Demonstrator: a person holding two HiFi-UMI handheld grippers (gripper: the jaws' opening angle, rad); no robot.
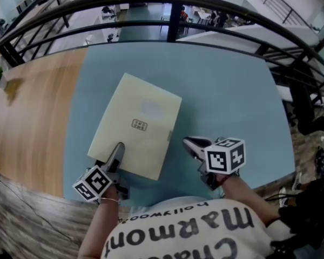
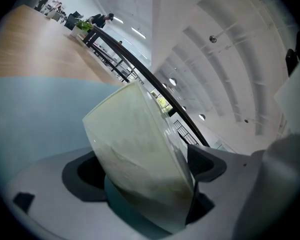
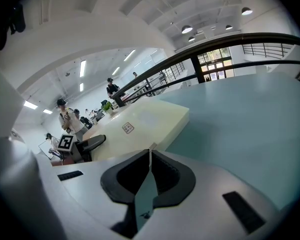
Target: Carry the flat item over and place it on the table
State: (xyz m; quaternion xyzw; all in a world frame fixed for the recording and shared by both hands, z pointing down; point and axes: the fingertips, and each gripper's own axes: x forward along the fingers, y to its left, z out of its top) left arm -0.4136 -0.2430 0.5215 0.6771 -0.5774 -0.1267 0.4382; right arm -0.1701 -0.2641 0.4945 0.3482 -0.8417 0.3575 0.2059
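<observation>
Tools low before the torso (image 1: 189, 231): left tool (image 1: 117, 151) wide around the near edge of the folder (image 1: 137, 124); right tool (image 1: 190, 143) alongside, jaws together.

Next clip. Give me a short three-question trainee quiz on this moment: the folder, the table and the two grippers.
1. True or false: the folder rests on the blue table.
2. What stands between the jaws of the left gripper? A) nothing B) the folder's near edge C) a cup
3. How do the jaws of the right gripper stand, and do they hold anything?

Key: 1 true. 2 B. 3 together and empty, beside the folder without touching it.
</observation>
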